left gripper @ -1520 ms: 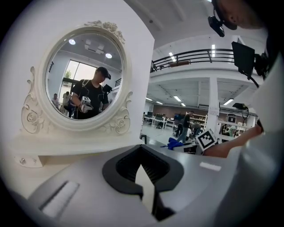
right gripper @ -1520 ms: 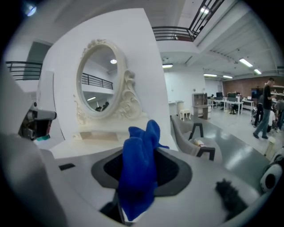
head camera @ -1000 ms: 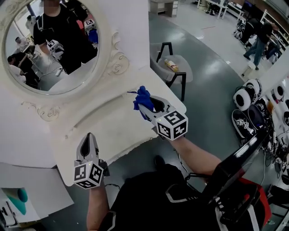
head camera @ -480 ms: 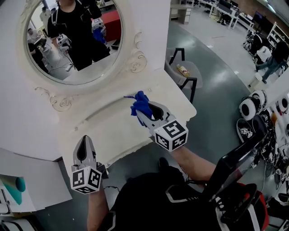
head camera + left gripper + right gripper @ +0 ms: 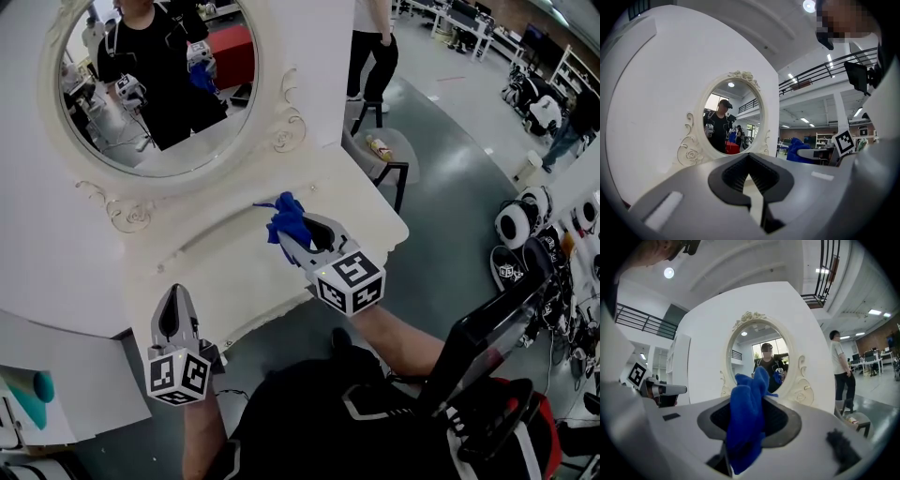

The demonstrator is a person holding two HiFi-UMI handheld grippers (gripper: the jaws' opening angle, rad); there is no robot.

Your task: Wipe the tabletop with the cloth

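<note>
Cloth (image 5: 286, 217): clamped in your right hand-held gripper (image 5: 289, 236), bunch sticking forward over the tabletop (image 5: 234, 277) middle.
Left hand-held gripper (image 5: 174, 302): jaws together, empty, at front edge.

This is a big open lab hall rather than a home. The white dressing table (image 5: 234, 272) stands on a grey polished floor (image 5: 450, 159). Marker-tagged gear (image 5: 507, 273) lies to its right, work desks (image 5: 459, 14) stand beyond it, and a railed mezzanine (image 5: 843, 58) runs above.
</note>
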